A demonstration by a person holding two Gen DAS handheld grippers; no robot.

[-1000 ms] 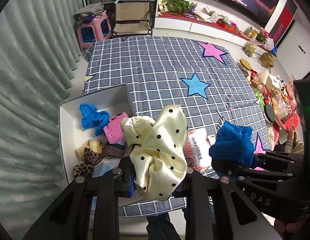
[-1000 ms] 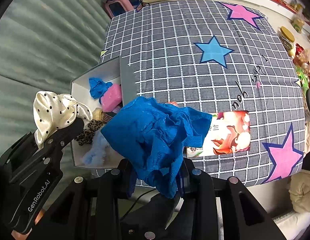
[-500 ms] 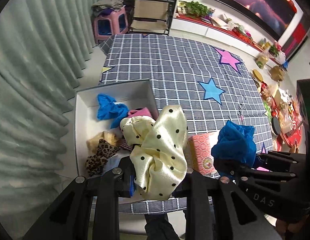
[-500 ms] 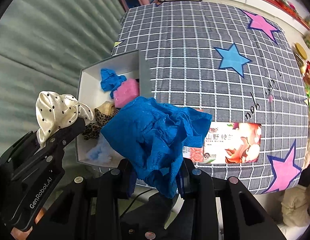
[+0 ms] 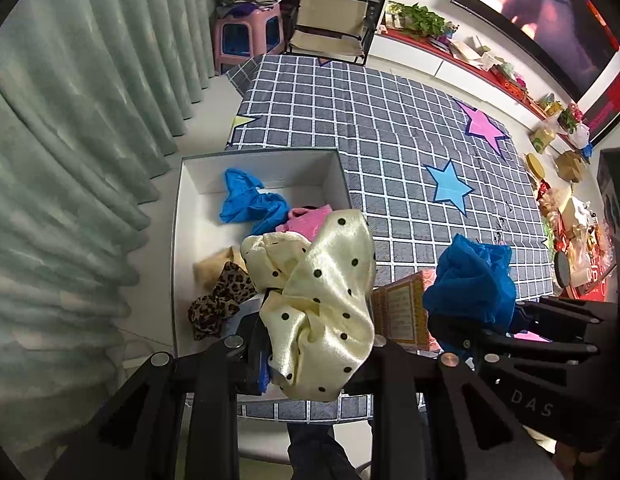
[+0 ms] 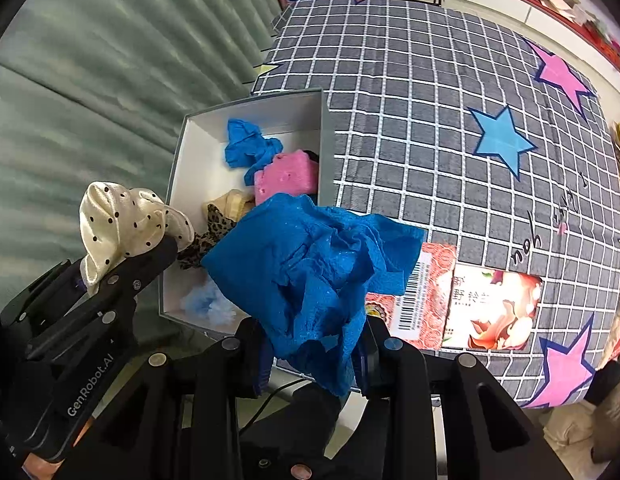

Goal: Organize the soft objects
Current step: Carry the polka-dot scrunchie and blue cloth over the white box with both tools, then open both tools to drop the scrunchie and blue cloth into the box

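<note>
My left gripper (image 5: pixel 305 360) is shut on a cream polka-dot satin cloth (image 5: pixel 318 300), which hangs above the near right part of a white open box (image 5: pixel 181 240). My right gripper (image 6: pixel 314 356) is shut on a crumpled blue cloth (image 6: pixel 310 272), held over the box's right wall (image 6: pixel 326 152) and the tablecloth beside it. In the box lie a blue cloth (image 6: pixel 245 148), a pink sponge (image 6: pixel 285 176), a leopard-print scrunchie (image 5: pixel 217 300), a beige piece (image 5: pixel 213 268) and a pale blue fluffy thing (image 6: pixel 205 304). The left gripper (image 6: pixel 129 272) shows in the right wrist view with its cream cloth (image 6: pixel 121 220).
The box sits at the left edge of a table covered by a grey checked cloth with stars (image 6: pixel 430 100). A pink flowered tissue pack (image 6: pixel 470 304) lies right of the box near the front edge. Green curtains (image 5: pixel 69 160) hang close on the left. A stool and a chair stand beyond the table.
Both grippers have drifted sideways and rolled, each keeping its cloth. The box now lies more squarely under them and more of its inside shows.
</note>
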